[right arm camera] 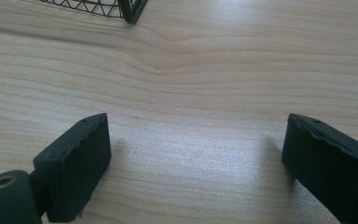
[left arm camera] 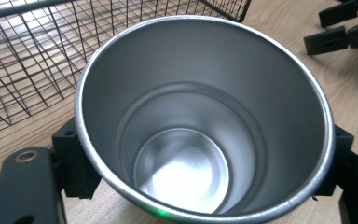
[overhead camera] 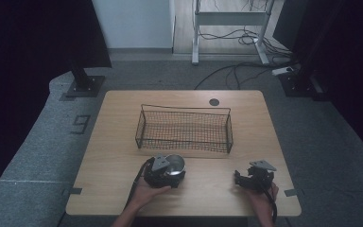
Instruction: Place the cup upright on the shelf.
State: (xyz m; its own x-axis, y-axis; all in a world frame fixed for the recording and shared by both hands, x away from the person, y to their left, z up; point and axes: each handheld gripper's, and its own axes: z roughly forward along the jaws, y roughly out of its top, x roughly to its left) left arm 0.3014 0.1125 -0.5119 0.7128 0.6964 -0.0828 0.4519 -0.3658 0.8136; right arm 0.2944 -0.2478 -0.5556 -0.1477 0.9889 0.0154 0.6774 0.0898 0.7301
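Note:
An empty steel cup stands upright on the wooden table, just in front of the black wire basket. My left gripper is shut on the cup. In the left gripper view the black jaws press on both sides of the cup, whose shiny inside holds nothing. My right gripper rests low at the front right of the table, apart from the cup. It stands open over bare wood with nothing between its fingers.
The wire basket is empty, and its near corner lies ahead of my right gripper. The right gripper's jaws appear beyond the cup. A dark round grommet sits near the table's far edge. Stands and cables are on the floor behind.

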